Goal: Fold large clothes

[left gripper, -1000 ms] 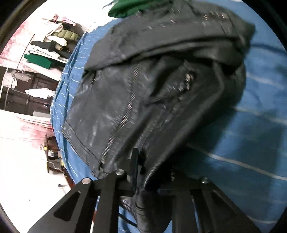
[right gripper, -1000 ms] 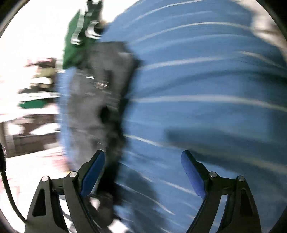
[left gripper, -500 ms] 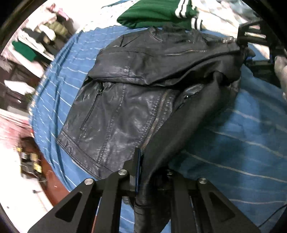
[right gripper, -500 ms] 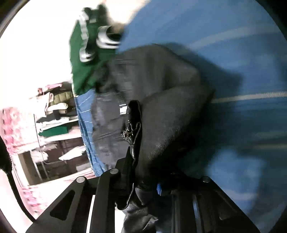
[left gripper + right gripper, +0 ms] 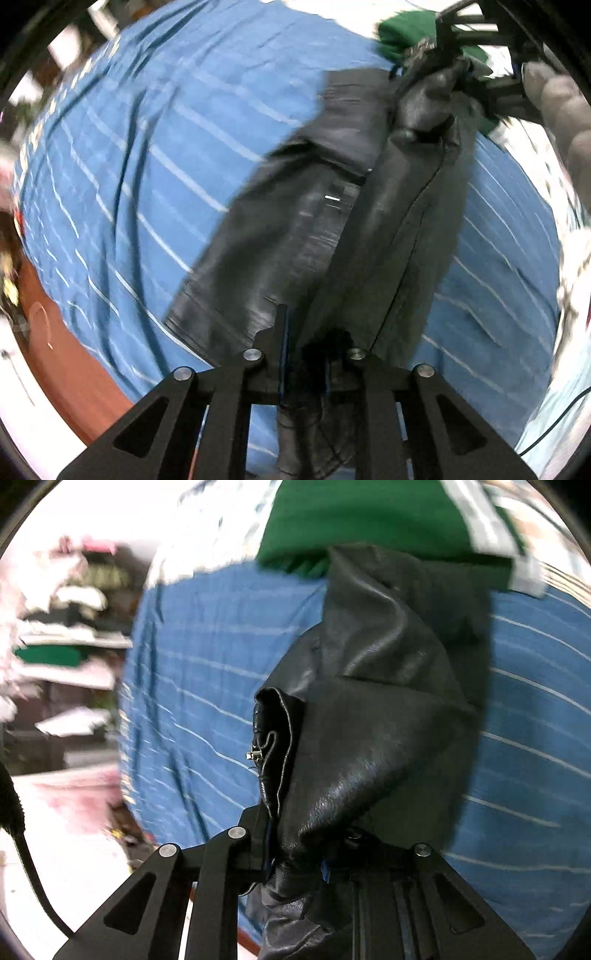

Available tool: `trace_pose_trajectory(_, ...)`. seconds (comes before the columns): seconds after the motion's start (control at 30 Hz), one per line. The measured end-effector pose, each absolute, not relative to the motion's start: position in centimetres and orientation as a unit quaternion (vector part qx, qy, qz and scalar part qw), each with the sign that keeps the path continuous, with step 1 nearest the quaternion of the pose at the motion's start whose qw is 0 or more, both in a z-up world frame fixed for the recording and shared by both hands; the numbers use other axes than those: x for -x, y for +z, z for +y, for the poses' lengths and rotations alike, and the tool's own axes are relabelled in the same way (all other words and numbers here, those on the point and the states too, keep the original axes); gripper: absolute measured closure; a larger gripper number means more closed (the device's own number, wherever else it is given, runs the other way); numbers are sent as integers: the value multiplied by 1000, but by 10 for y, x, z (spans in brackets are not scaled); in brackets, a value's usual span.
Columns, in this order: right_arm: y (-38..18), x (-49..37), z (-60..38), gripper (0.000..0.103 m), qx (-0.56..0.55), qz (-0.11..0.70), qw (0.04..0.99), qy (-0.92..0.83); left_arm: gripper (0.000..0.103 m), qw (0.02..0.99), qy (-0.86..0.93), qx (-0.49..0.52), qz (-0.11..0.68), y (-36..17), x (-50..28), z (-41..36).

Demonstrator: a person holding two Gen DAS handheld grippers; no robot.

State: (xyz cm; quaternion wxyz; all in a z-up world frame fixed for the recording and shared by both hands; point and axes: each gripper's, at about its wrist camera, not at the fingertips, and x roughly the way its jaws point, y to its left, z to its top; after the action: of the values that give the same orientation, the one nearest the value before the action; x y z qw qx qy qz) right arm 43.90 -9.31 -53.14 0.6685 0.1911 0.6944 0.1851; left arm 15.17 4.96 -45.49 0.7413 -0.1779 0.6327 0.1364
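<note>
Though creased — glossy black leather jacket (image 5: 369, 236)

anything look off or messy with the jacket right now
Nothing looks damaged or spilled. The black leather jacket is bunched and twisted, not flat: both the left gripper and right gripper pinch folds of it above the blue striped sheet. Its far end overlaps the green garment.

The black leather jacket (image 5: 369, 229) (shared, close up) is seen from opposite ends, stretching toward twelve o'clock in both wrist views.
</note>
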Motion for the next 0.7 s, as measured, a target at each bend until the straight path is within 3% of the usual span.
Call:
trace_pose_trajectory(0.1,-561,-451,-35,74,-148,718,656,179,83,721,129,261,629,-476,-145,98)
trace_pose_trajectory(0.17,-581,-455,-2,53,-132,738,636,185,79,705,138,299,628,-482,-137,120)
trace_pose_trajectory(0.27,-579,-452,18,37,-134,734,620,242,73,718,161,306,604,-469,-125,137)
trace_pose_trajectory(0.33,-570,-453,17,34,-137,725,619,268,40,737,178,283,587,-457,-122,140)
trace_pose_trajectory(0.37,-559,-452,7,34,-137,714,629,277,8,744,181,274,582,-455,-123,138)
trace_pose_trajectory(0.4,-550,-452,-6,33,-137,705,639,275,3,751,182,266,577,-455,-126,136)
trace_pose_trajectory(0.57,-536,-461,-106,20,-160,670,690,223,3,743,167,239,602,-500,-163,109)
trace_pose_trajectory(0.7,-577,-478,-193,14,-190,665,704,161,1,720,177,215,636,-549,-185,94)
